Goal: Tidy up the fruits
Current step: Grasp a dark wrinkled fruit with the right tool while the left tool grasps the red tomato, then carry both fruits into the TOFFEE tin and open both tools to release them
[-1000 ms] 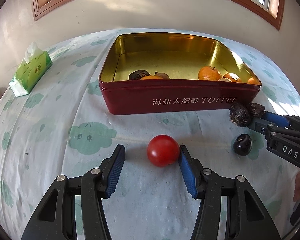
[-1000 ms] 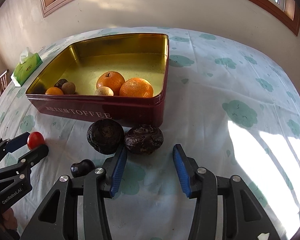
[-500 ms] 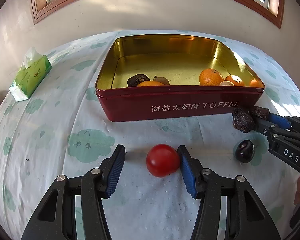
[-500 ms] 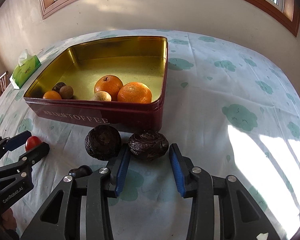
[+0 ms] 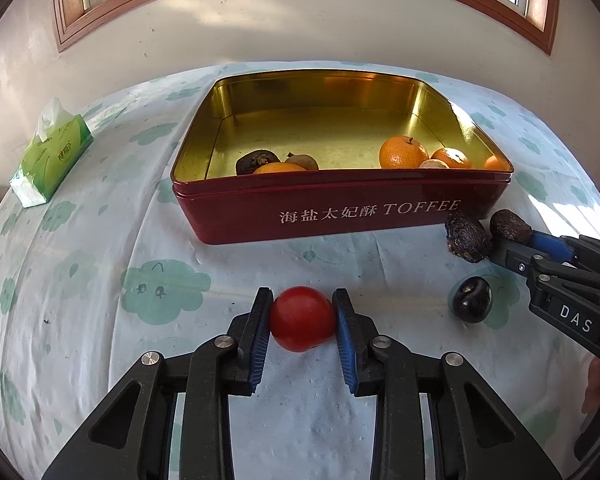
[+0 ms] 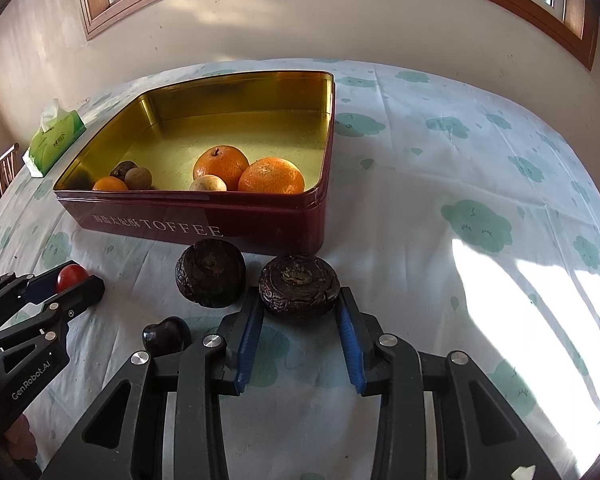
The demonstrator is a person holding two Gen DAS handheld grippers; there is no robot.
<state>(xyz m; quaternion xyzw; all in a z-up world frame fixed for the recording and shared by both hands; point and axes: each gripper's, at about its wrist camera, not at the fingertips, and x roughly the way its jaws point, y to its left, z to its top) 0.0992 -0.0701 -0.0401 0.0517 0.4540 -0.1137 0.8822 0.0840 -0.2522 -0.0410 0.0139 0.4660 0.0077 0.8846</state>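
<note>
My left gripper (image 5: 302, 316) is shut on a red tomato (image 5: 302, 318) resting on the tablecloth in front of the red toffee tin (image 5: 340, 216). My right gripper (image 6: 299, 300) is shut on a dark wrinkled fruit (image 6: 299, 288) just in front of the tin's near corner (image 6: 284, 224). A second dark wrinkled fruit (image 6: 210, 272) lies beside it on the left. A small shiny black fruit (image 6: 166, 336) lies nearer, by my right gripper's left finger. The tin holds oranges (image 6: 272, 176) and several small fruits.
A green tissue pack (image 5: 50, 156) lies at the table's far left. The table has a white cloth with green cloud prints (image 5: 164, 292). A wall with a wooden window frame stands behind it. Sunlight falls on the right side (image 6: 520, 280).
Both grippers have closed: the left on the tomato, the right on the dark wrinkled fruit. The right gripper moved forward around that fruit first.
</note>
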